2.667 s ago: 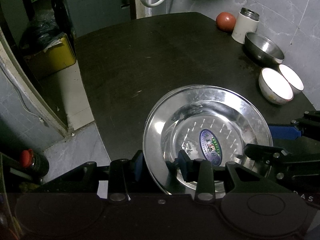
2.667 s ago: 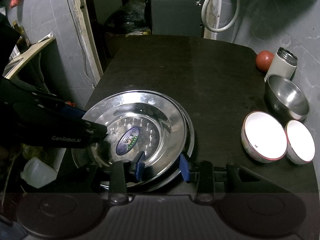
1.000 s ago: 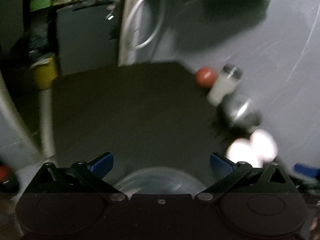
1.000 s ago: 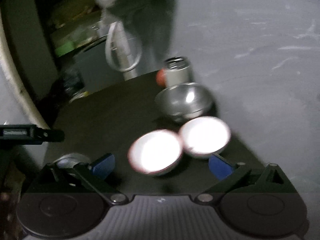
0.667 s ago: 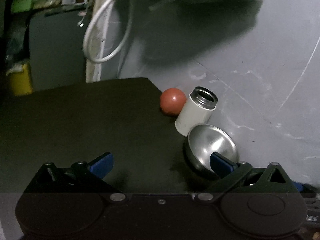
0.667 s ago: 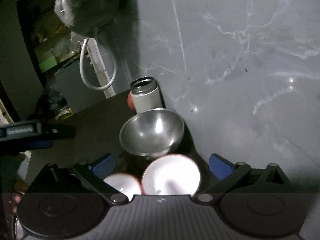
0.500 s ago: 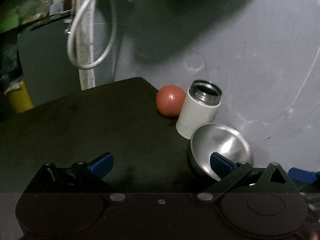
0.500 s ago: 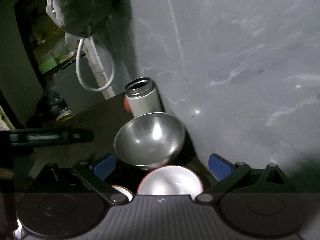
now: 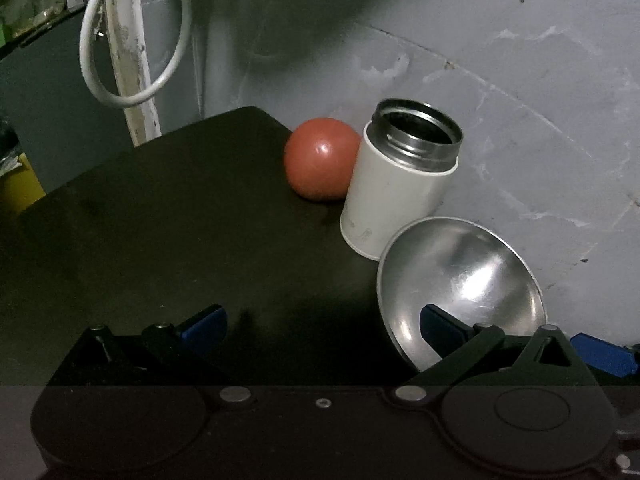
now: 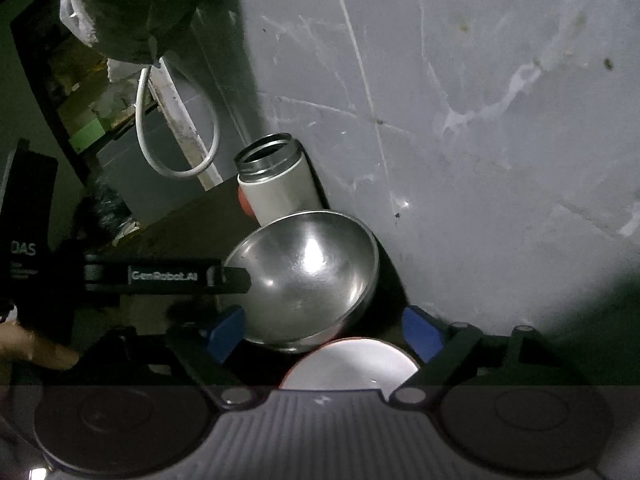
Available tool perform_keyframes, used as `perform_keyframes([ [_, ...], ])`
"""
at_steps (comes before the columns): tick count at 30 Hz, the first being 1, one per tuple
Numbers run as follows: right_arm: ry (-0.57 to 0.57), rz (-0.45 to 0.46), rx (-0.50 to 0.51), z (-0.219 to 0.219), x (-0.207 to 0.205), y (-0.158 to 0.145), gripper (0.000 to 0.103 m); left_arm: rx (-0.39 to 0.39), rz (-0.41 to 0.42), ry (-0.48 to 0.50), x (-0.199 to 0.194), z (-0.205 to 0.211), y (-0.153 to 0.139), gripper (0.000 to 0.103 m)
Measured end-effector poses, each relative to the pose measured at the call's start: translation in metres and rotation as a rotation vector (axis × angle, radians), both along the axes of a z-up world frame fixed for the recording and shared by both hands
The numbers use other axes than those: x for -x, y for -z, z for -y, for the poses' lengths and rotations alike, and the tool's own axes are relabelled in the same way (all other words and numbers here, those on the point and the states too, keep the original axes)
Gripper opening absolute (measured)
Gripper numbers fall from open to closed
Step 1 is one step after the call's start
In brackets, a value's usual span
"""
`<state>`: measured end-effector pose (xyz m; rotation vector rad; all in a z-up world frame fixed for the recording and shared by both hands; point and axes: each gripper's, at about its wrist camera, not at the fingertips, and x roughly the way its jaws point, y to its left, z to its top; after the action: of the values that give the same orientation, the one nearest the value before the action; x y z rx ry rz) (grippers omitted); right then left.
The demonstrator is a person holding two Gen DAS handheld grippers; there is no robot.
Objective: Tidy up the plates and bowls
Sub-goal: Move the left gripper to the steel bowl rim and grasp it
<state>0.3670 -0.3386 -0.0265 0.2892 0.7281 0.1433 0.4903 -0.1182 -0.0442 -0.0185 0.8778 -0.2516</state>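
A steel bowl [image 9: 472, 276] sits tilted on the black table [image 9: 160, 220], close to the grey wall. My left gripper [image 9: 320, 324] is open wide, its right pad over the bowl's near rim and its left pad over bare table. In the right wrist view the same steel bowl [image 10: 312, 272] lies just beyond my open right gripper [image 10: 322, 332]. A white bowl with a red rim [image 10: 352, 364] sits between and below that gripper's pads. The left gripper's finger [image 10: 168, 276] reaches the steel bowl's left rim. Neither gripper holds anything. The plates are out of view.
A white flask with an open steel mouth [image 9: 400, 184] stands right behind the steel bowl, with a red ball [image 9: 320, 158] beside it. The wall [image 10: 480, 140] hems in the right side. A white cable loop [image 9: 132, 40] hangs at the back. A hand [image 10: 36, 346] shows at the left.
Both grippers have let go of the steel plates, opened wide and swung to the bowls by the wall. Over the last half second both have closed in on the steel bowl.
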Motion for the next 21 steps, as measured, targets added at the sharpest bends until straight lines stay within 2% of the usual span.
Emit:
perform_keyframes([
  [5,0.025,-0.027,-0.021,0.003,-0.008,0.003,0.081,-0.019,-0.011,0.006,-0.005,0.006,0.007,0.101],
  [7,0.033,-0.035,-0.029,0.003,-0.01,0.004,0.075,0.012,-0.014,0.013,-0.003,0.004,0.006,0.096],
  [10,0.044,-0.043,-0.036,0.005,-0.012,0.005,0.065,0.072,-0.029,0.012,-0.006,0.002,0.006,0.078],
  [11,0.045,-0.046,-0.04,0.006,-0.012,0.007,0.063,0.087,-0.04,0.011,-0.007,0.001,0.006,0.069],
  [15,0.047,-0.066,-0.054,0.006,-0.018,0.011,0.046,0.121,-0.073,0.025,-0.01,0.003,0.011,0.043],
  [17,0.054,-0.068,-0.047,0.006,-0.02,0.012,0.041,0.128,-0.076,0.024,-0.011,0.003,0.011,0.039],
  [19,0.06,-0.071,-0.043,0.006,-0.022,0.013,0.033,0.143,-0.078,0.025,-0.012,0.002,0.009,0.032],
  [21,0.059,-0.075,-0.043,0.007,-0.024,0.013,0.027,0.151,-0.077,0.026,-0.01,0.001,0.007,0.017],
])
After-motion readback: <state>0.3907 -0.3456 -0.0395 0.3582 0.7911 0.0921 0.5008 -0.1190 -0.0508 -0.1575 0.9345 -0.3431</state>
